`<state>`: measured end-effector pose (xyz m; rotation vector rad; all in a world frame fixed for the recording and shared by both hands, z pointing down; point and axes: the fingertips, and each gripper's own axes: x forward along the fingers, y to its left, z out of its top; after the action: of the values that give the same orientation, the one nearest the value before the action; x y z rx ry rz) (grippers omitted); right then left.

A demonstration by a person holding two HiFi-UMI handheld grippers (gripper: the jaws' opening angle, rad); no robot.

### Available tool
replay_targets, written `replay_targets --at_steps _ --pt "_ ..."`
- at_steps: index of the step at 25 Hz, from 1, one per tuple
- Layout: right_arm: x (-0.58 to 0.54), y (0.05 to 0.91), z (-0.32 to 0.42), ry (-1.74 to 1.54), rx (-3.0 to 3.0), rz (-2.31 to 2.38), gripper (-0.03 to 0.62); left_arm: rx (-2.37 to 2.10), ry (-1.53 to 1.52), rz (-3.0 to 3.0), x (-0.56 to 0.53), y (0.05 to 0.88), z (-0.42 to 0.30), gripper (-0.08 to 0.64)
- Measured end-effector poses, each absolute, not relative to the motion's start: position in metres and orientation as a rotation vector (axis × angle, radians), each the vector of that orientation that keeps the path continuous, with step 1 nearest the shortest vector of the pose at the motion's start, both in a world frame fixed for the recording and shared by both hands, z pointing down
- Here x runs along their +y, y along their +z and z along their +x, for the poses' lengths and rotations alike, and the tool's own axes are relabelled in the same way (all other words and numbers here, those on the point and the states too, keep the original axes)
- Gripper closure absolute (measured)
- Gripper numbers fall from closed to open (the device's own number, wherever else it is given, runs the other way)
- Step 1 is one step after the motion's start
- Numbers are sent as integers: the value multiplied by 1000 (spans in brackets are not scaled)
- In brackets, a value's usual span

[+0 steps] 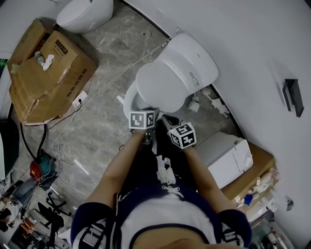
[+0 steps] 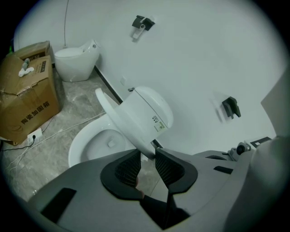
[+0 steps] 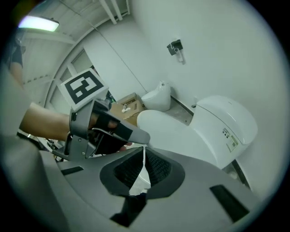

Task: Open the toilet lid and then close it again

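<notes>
— Where is the toilet lid [image 2: 136,120] from our jaws?
— Half raised over the bowl [image 2: 97,142], sloping away to its hinge; our left gripper [image 2: 147,157] pinches its near edge; our right gripper [image 3: 144,156] is closed, empty, just beside.

Cardboard box [image 1: 46,73] at 10 o'clock, flaps open, white scrap on top. Spare toilet [image 1: 85,14] at 11, by the wall [image 1: 252,39]. White cable [image 1: 104,80] crosses the grey floor [image 1: 97,141]. White unit [image 1: 226,158] at 4. Black bracket [image 1: 294,97] on the wall at 3.
</notes>
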<state>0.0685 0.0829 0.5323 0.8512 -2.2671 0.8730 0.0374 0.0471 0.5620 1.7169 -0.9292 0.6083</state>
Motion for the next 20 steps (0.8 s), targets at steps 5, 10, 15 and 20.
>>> replay_targets --at_steps 5,10,15,20 --pt "105 537 60 780 -2237 798 575 -928 607 1721 50 565 34 457" --pt "119 535 56 800 -2244 808 577 -913 611 1735 54 569 27 452" --pt "129 544 64 837 -2215 838 577 -897 621 1734 60 574 24 448" --pt "134 547 68 840 -2180 855 575 -912 611 1743 63 579 18 446"
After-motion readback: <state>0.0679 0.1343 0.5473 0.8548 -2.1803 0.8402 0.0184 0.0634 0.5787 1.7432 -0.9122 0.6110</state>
